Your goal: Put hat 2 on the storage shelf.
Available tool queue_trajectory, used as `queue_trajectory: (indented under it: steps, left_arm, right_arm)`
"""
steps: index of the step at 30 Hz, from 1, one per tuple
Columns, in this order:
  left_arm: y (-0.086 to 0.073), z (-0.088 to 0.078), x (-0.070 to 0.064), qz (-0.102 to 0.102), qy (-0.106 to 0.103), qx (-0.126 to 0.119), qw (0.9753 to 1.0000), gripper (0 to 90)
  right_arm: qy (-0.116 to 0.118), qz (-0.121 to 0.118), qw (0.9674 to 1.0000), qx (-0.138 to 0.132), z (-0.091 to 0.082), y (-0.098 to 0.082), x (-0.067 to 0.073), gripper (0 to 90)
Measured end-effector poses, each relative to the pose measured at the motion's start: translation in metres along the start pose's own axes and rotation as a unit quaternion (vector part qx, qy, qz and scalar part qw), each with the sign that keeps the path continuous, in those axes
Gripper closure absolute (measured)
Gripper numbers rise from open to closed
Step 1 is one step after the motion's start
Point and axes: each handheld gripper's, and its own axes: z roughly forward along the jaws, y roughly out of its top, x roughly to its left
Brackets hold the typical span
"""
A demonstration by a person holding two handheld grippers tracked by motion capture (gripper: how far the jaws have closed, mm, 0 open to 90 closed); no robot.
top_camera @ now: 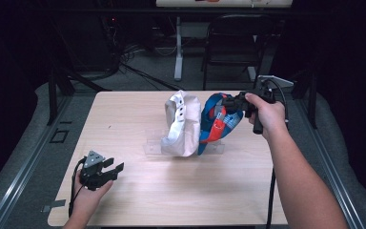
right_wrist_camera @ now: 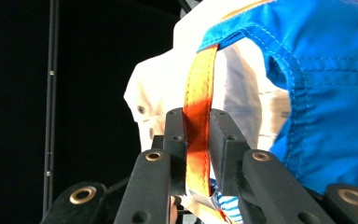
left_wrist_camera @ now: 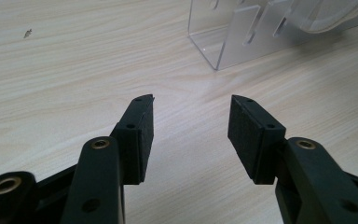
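Right gripper (right_wrist_camera: 196, 135) clamps the orange strap (right_wrist_camera: 198, 107) of the blue cap (top_camera: 219, 121), jaws nearly shut on it. Blue cap sits on the clear stand (top_camera: 155, 143), just right of the white cap (top_camera: 183, 124), touching it. Left gripper (top_camera: 112, 171), jaws wide apart and holding nothing, rests near the table (top_camera: 171, 191) edge, well left of the stand.

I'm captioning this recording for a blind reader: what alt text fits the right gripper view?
The right claw is shut on the orange strap of a blue cap. A white cap sits just behind it against a dark background.
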Motion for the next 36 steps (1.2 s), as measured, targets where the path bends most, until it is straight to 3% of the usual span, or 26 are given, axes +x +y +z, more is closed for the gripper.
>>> queue_trajectory:
  steps: [10, 17, 20, 27, 36]
  left_arm:
    - [0.000, -0.001, 0.000, 0.001, -0.001, -0.001, 1.0000, 50.9]
    - [-0.001, 0.000, 0.000, 0.001, 0.001, -0.002, 1.0000, 50.8]
    - [-0.001, -0.001, 0.000, 0.000, 0.001, -0.002, 1.0000, 50.8]
    - [-0.001, -0.001, 0.001, 0.000, 0.002, -0.002, 1.0000, 50.4]
    - [-0.001, -0.002, 0.001, -0.003, 0.002, -0.002, 1.0000, 50.1]
  right_arm:
    - [-0.030, 0.008, 0.9995, 0.006, 0.007, -0.004, -0.023, 78.0]
    - [-0.043, -0.001, 0.9991, 0.005, 0.005, -0.007, -0.022, 77.2]
    - [-0.058, -0.014, 0.9982, -0.001, 0.002, -0.009, -0.019, 69.2]
    - [-0.081, -0.037, 0.9960, -0.003, -0.009, -0.014, -0.017, 62.6]
    - [-0.098, -0.052, 0.9938, -0.006, -0.023, -0.026, -0.021, 61.5]
